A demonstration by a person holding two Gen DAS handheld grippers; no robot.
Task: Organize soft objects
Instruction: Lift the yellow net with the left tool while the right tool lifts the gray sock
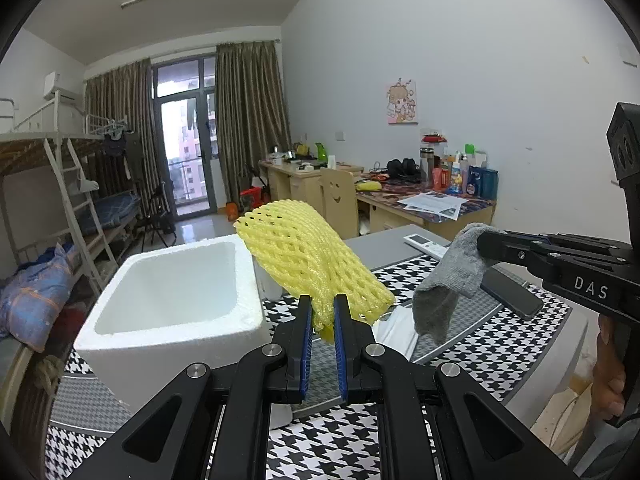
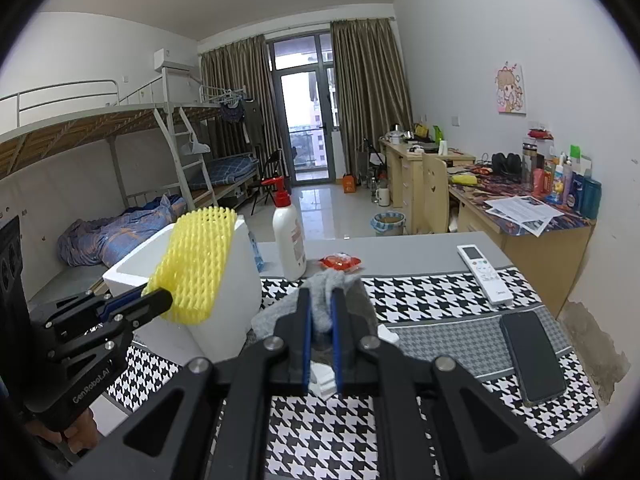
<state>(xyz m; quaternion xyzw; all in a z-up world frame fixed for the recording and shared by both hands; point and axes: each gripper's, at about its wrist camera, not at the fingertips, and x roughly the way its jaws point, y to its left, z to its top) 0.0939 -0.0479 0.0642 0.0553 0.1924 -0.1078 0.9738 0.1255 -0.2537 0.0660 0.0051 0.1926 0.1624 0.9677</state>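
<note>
My left gripper (image 1: 322, 312) is shut on a yellow foam net sleeve (image 1: 312, 260) and holds it raised just right of the open white foam box (image 1: 168, 312). In the right wrist view the sleeve (image 2: 196, 264) hangs in front of the box (image 2: 236, 288), held by the left gripper (image 2: 160, 300). My right gripper (image 2: 321, 312) is shut on a grey sock (image 2: 328, 292), lifted above the table. In the left wrist view the sock (image 1: 448, 284) dangles from the right gripper (image 1: 486, 246).
A houndstooth mat (image 2: 420, 296) covers the grey table. On it lie a white remote (image 2: 484, 272), a black phone (image 2: 532, 356), a red packet (image 2: 340, 262), a white lotion bottle (image 2: 288, 240) and white packets (image 1: 396, 332). A wall is close on the right.
</note>
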